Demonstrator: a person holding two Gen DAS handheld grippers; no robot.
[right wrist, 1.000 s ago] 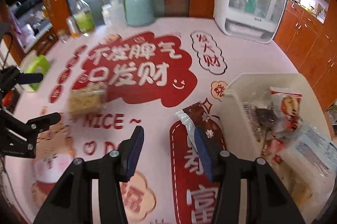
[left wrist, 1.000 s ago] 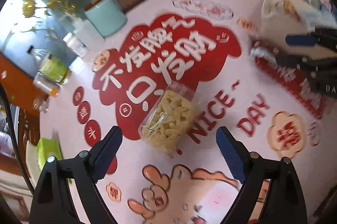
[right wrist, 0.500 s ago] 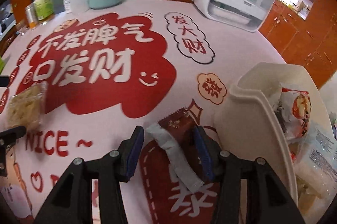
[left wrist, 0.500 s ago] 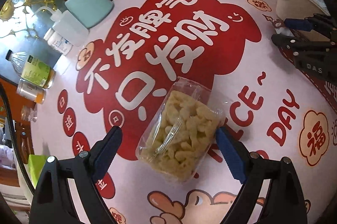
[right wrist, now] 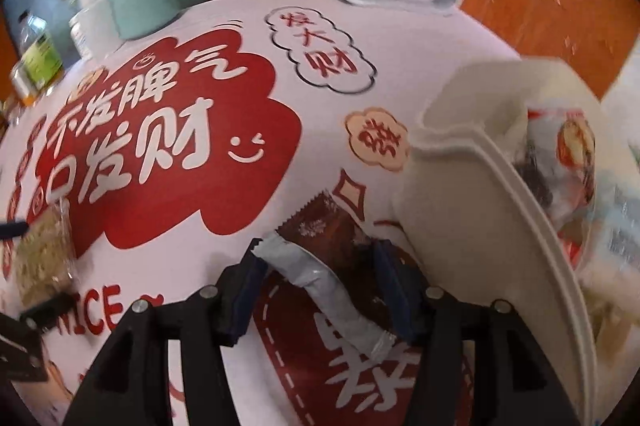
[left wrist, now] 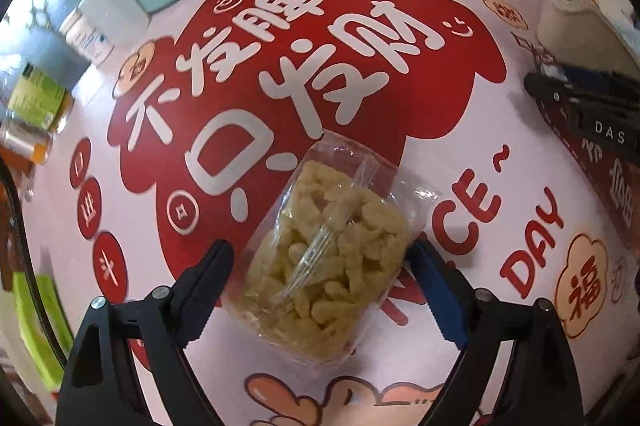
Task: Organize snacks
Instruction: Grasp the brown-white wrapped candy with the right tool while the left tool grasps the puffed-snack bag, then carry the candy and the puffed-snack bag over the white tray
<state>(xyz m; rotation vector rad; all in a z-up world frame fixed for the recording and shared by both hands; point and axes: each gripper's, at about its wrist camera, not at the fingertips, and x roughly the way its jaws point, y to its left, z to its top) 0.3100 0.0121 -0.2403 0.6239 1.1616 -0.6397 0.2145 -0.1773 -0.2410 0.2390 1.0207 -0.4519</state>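
A: Where is the left gripper (left wrist: 320, 282)?

B: It points down over the clear bag of pale snacks (left wrist: 328, 258), which lies flat on the surface (left wrist: 460, 153), partly over the big red print. The bag sits between the two fingers (left wrist: 208, 278). The jaws are closing; the blue pad on one side is at the bag's edge, the other finger stands just apart from it, so nothing is clenched.

A: And the right gripper (right wrist: 320, 278)?

B: It straddles a brown and silver wrapped snack (right wrist: 324, 250) lying on the surface just beside the white bin (right wrist: 460, 193). Its jaws are opening, with the packet between the fingers (right wrist: 244, 282). Whether the pads press on the wrapper I cannot tell.

A: What is in the bin?

B: Several packets (right wrist: 568, 153) are piled inside.
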